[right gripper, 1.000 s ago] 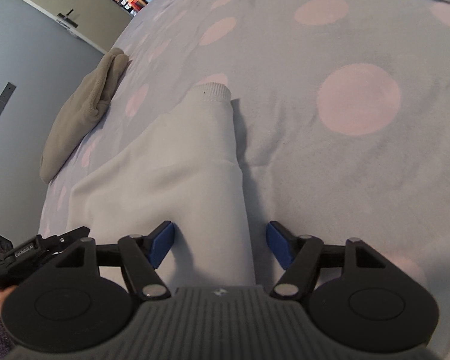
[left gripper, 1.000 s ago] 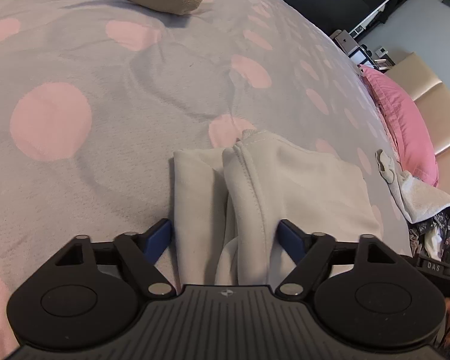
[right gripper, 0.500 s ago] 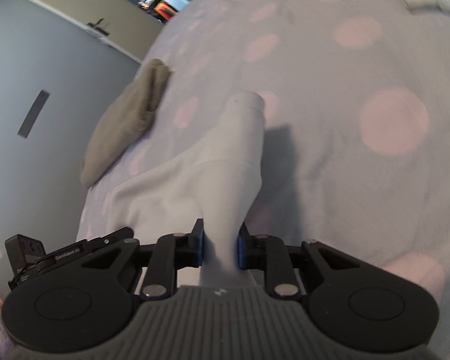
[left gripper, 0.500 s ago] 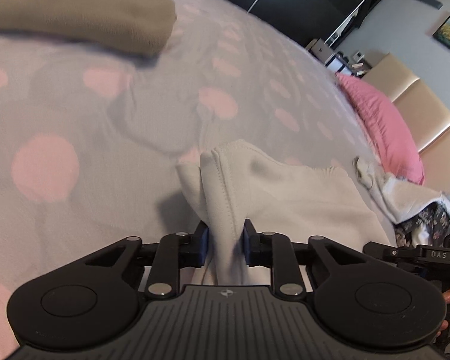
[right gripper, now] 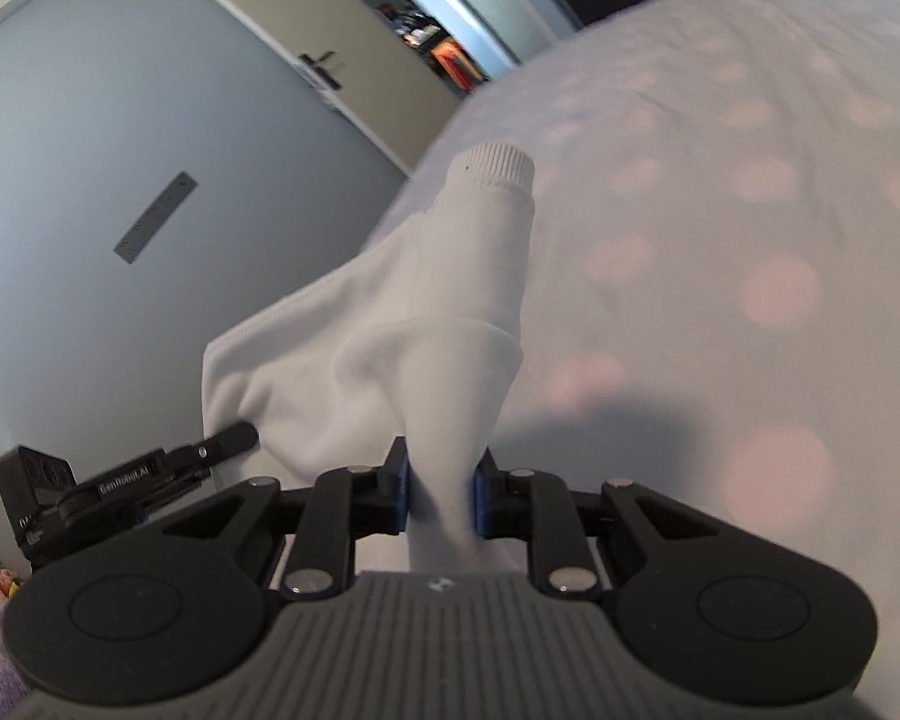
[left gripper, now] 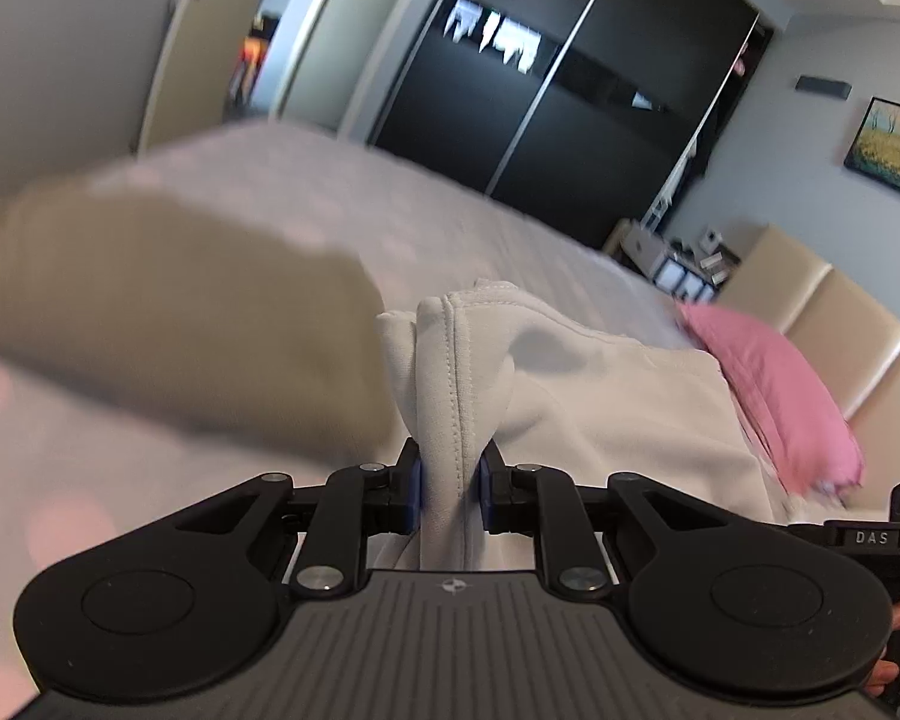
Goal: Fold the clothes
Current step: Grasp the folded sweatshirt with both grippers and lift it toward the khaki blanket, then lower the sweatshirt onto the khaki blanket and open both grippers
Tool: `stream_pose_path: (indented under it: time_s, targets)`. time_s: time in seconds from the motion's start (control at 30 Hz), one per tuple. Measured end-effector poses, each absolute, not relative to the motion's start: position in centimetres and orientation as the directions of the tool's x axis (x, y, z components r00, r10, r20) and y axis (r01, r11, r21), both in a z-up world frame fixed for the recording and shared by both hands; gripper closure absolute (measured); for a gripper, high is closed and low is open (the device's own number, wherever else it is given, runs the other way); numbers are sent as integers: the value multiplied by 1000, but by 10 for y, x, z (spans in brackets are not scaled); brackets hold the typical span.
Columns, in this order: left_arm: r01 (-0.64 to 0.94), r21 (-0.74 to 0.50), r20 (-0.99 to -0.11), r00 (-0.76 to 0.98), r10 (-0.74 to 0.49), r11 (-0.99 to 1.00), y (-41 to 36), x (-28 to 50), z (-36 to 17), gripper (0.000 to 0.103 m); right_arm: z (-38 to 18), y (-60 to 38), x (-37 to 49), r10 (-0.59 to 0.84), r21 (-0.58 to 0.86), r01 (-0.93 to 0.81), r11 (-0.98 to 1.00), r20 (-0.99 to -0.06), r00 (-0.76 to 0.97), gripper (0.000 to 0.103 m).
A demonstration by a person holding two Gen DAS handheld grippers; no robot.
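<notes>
**Inspector:** Report the scene, biggest item first.

**Operator:** I have the bed (right gripper: 750, 192) under a grey cover with pink dots. On it, in the left view, lies a folded beige garment (left gripper: 168, 312), blurred, with a pink pillow (left gripper: 768, 396) at the far side. The task's thing, the white sweatshirt (left gripper: 618, 414), hangs lifted above the cover between my two tools.

**Inspector:** Grip status?

**Operator:** The left gripper (left gripper: 449, 489) is clamped on a bunched, seamed edge of the sweatshirt. The right gripper (right gripper: 441, 495) is clamped on a gathered part of the sleeve side, with the ribbed cuff (right gripper: 498, 163) standing beyond it. Both pairs of pads press cloth.

**Inspector:** Handling assessment?

**Operator:** I judge it light, soft and limp. It sags between the holds and drapes rather than keeping shape. The knit looks thick, so I expect little slipping. Nothing fragile.

**Inspector:** Where to hold?

**Operator:** At seams and hems, well apart, as I do. Stitched edges give the pads bulk. My concern: bunched holds could pull a crooked fold line.
</notes>
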State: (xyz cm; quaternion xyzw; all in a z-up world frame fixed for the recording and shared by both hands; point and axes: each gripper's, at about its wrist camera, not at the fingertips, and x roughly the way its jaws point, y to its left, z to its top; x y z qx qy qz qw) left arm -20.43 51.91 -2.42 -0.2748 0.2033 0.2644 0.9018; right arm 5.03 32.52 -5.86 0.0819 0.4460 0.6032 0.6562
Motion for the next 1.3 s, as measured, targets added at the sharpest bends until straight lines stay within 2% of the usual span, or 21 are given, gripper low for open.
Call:
stream_pose_path:
  time_s: [0.27, 0.5, 0.87, 1.13, 1.27, 1.3]
  targets:
    - [-635, -243, -456, 742, 492, 733, 612, -186, 39, 87, -13, 453, 55, 900, 648, -745, 160, -406, -160, 81]
    - [-687, -115, -479, 671, 566, 717, 689, -140, 56, 88, -2, 559, 67, 902, 645, -751, 142, -397, -171, 81]
    - [-744, 32, -570, 535, 624, 668, 760, -80, -4, 88, -47, 677, 85, 871, 574, -798, 185, -472, -137, 81]
    - [-777, 42, -610, 478, 632, 628, 785, -61, -54, 87, -86, 720, 93, 819, 462, -854, 240, -568, -77, 80]
    - [-806, 59, -617, 434, 656, 589, 798, -64, -62, 80, -98, 726, 100, 789, 402, -873, 275, -614, -34, 69]
    - [-805, 70, -617, 429, 660, 590, 800, -69, -60, 77, -97, 723, 100, 786, 367, -883, 294, -618, 4, 60]
